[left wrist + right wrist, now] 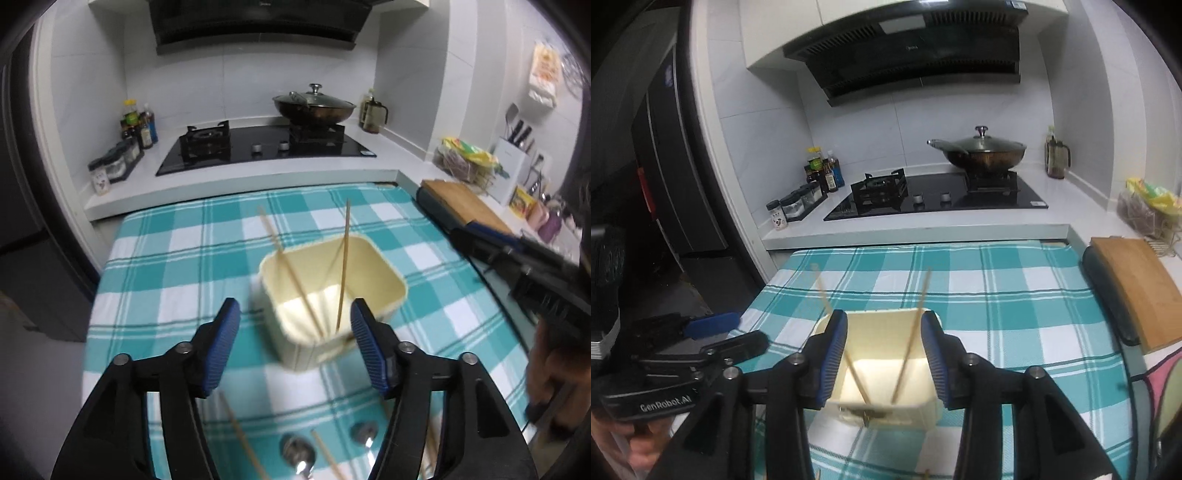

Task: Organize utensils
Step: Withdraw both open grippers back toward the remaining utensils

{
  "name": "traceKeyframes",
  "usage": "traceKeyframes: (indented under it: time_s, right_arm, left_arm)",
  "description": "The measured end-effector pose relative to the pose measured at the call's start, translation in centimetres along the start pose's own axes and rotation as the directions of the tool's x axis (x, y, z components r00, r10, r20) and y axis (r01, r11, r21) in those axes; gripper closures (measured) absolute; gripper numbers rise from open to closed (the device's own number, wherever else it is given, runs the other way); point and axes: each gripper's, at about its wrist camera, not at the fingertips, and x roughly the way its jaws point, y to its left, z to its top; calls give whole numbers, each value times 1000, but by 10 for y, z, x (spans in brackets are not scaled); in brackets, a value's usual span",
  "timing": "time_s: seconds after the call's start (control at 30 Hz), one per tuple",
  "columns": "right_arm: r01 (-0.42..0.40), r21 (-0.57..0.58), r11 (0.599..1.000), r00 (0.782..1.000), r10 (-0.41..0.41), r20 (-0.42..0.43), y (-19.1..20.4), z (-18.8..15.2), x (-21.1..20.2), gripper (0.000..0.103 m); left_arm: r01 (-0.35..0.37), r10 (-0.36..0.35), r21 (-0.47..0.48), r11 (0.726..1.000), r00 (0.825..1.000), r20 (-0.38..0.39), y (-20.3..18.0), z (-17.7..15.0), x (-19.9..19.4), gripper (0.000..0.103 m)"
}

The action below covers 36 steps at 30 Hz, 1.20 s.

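A cream square utensil holder [384,280] stands on the teal checked cloth [177,266] with two wooden chopsticks [343,266] leaning in it. My left gripper [293,325] is open and empty, just in front of the holder. On the cloth below it lie loose chopsticks [243,439] and two metal spoons [297,452]. In the right wrist view the holder [882,369] sits between the fingers of my right gripper [884,339], which is open and empty above it. The left gripper [713,325] shows at the left there.
A white counter [258,177] with a black gas hob [266,147] and a lidded wok [314,105] lies behind the table. Sauce bottles [140,125] stand at the left. A wooden cutting board [1137,288] and a knife block [513,170] are at the right.
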Motion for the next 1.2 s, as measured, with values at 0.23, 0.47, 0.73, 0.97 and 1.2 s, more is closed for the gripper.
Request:
traceKeyframes:
  time_s: [0.23, 0.47, 0.73, 0.97, 1.2]
  right_arm:
    - [108, -19, 994, 994, -108, -17, -29, -93, -50, 51]
    - [282, -14, 959, 948, -281, -151, -68, -213, -58, 51]
    - [339, 1, 941, 909, -327, -258, -92, -255, -50, 51]
    - [356, 20, 934, 894, -335, -297, -99, -263, -43, 48]
    - [362, 16, 932, 892, -341, -298, -97, -263, -43, 46]
  left_arm:
    - [-39, 37, -75, 996, 999, -29, 31, -138, -34, 30]
    - [-179, 163, -169, 969, 981, -103, 61, -236, -16, 30]
    - [-253, 217, -245, 936, 962, -164, 92, -255, 23, 30]
    - [-276, 240, -203, 940, 953, -184, 89, -254, 36, 21]
    - [-286, 245, -217, 933, 949, -197, 92, -255, 36, 11]
